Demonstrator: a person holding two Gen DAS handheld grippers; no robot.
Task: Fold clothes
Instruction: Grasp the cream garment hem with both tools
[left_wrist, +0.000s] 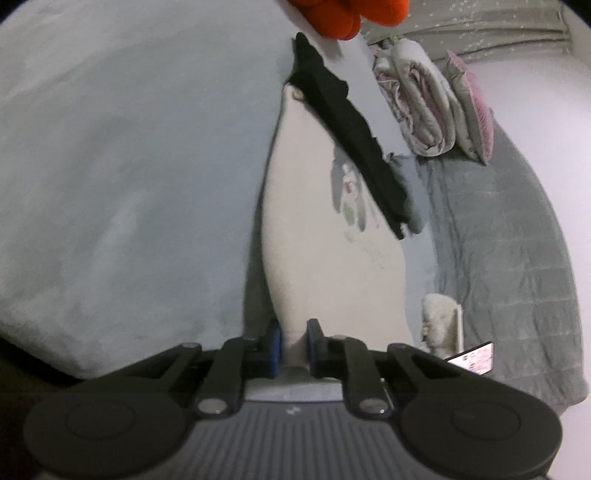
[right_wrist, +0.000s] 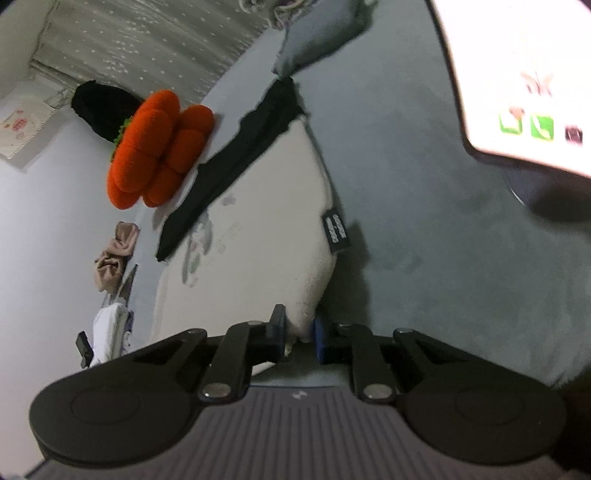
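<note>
A cream-white garment (left_wrist: 325, 266) with a faint printed picture lies stretched over the pale blue bed sheet (left_wrist: 129, 166). My left gripper (left_wrist: 294, 343) is shut on one corner of it. In the right wrist view the same white garment (right_wrist: 258, 229) runs away from me, with a black label (right_wrist: 335, 233) at its edge, and my right gripper (right_wrist: 300, 334) is shut on another corner. A black garment (left_wrist: 354, 140) lies across the white one's far end; it shows again as a dark strip (right_wrist: 229, 166).
An orange plush cushion (right_wrist: 159, 151) and a black item (right_wrist: 99, 107) sit beyond the clothes. Folded quilts (left_wrist: 424, 99) and a grey blanket (left_wrist: 509, 240) lie at the right. A phone (left_wrist: 474, 357), a lit screen (right_wrist: 524, 81), beige cloth (right_wrist: 114, 258) and white cloth (right_wrist: 110, 328) are nearby.
</note>
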